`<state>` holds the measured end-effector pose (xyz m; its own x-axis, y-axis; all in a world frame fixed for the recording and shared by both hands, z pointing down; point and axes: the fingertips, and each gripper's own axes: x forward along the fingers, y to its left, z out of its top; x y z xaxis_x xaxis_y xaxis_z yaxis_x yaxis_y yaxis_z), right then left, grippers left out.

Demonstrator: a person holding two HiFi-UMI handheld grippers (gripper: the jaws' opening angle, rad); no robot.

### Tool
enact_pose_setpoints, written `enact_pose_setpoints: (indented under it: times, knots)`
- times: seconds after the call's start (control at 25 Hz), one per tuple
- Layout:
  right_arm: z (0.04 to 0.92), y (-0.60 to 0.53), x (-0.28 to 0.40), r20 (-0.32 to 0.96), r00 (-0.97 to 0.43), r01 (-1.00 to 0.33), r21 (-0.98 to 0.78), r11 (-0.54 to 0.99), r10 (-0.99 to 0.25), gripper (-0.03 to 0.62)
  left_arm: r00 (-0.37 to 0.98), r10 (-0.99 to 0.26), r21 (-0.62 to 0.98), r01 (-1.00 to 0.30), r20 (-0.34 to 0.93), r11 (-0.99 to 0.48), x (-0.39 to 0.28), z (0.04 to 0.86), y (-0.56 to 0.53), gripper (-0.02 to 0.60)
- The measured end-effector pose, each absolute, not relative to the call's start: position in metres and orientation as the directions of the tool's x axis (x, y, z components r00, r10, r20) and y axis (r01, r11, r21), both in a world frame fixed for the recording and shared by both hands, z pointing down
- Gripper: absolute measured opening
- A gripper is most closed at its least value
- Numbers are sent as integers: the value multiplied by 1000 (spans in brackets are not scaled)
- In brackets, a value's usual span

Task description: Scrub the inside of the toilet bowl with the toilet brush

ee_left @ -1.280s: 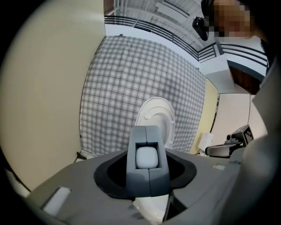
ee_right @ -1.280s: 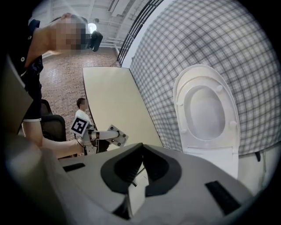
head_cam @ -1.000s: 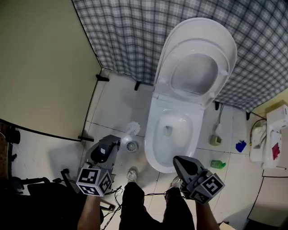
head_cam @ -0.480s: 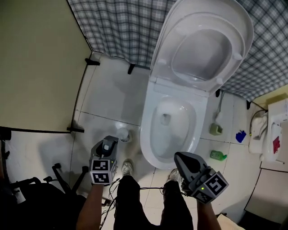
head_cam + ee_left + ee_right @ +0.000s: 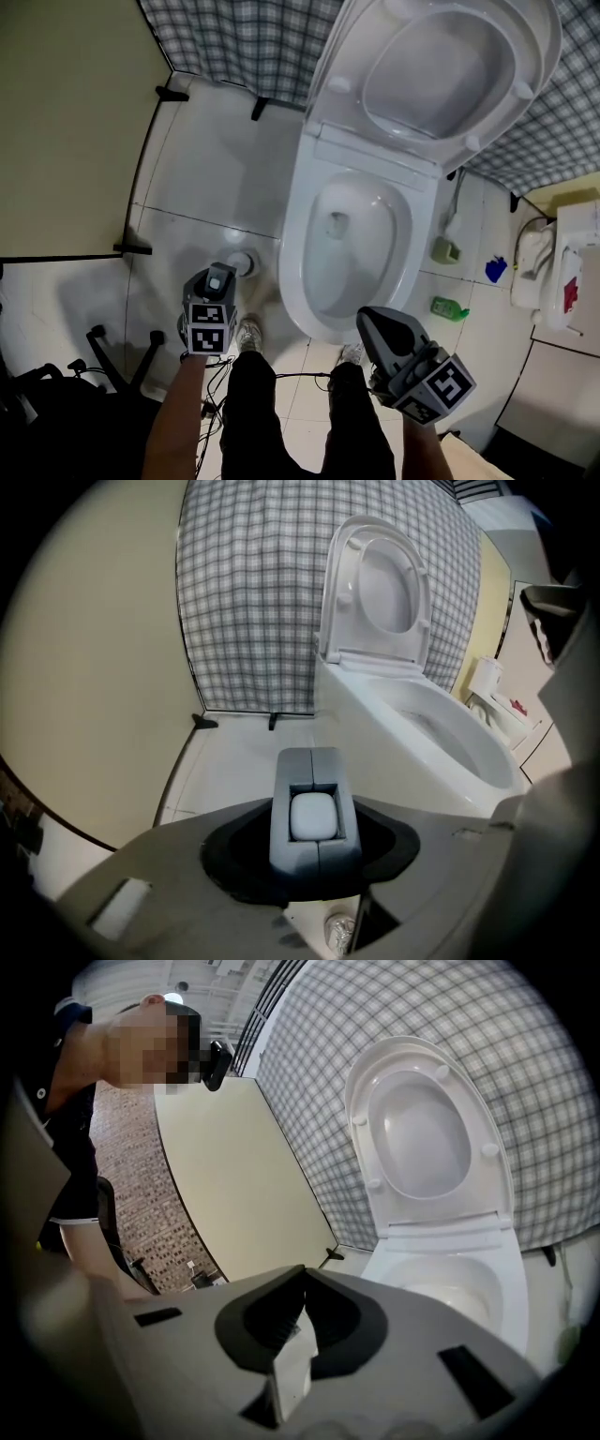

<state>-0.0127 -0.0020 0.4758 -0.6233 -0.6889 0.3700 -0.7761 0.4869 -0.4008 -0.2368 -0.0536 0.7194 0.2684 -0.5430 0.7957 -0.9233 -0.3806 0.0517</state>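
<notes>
Our left gripper (image 5: 217, 278) pinches the white top of the toilet brush (image 5: 313, 817) — the brush hangs low beside the toilet bowl (image 5: 287, 253), not in it. Our right gripper (image 5: 373, 326) is pinched together with nothing in it. We think the brush could bump the rim on its way up and over — then it might twist loose and drop.

Our left grey two-jaw gripper (image 5: 218, 277) points steeply down, jaws clamped on a white rounded brush handle (image 5: 314, 816). Our right grey two-jaw gripper (image 5: 373, 326) angles forward, jaws together, empty.
</notes>
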Motion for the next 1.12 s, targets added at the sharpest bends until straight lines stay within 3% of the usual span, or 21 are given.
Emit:
enact_pose_setpoints:
  times: [0.84, 0.96, 1.12]
  knots:
    - [484, 20, 3, 401, -593, -802, -372, 468, -698, 0, 156, -515, 6, -960, 843, -281, -227, 808, -45, 206]
    - [465, 17, 4, 377, -591, -803, -364, 473, -714, 0, 113, -490, -48, -951, 864, -304, -230, 803, -47, 350]
    - [439, 20, 7, 357, -589, -802, -366, 472, -725, 0, 98, -467, -47, -956, 879, -290, -236, 779, -31, 367]
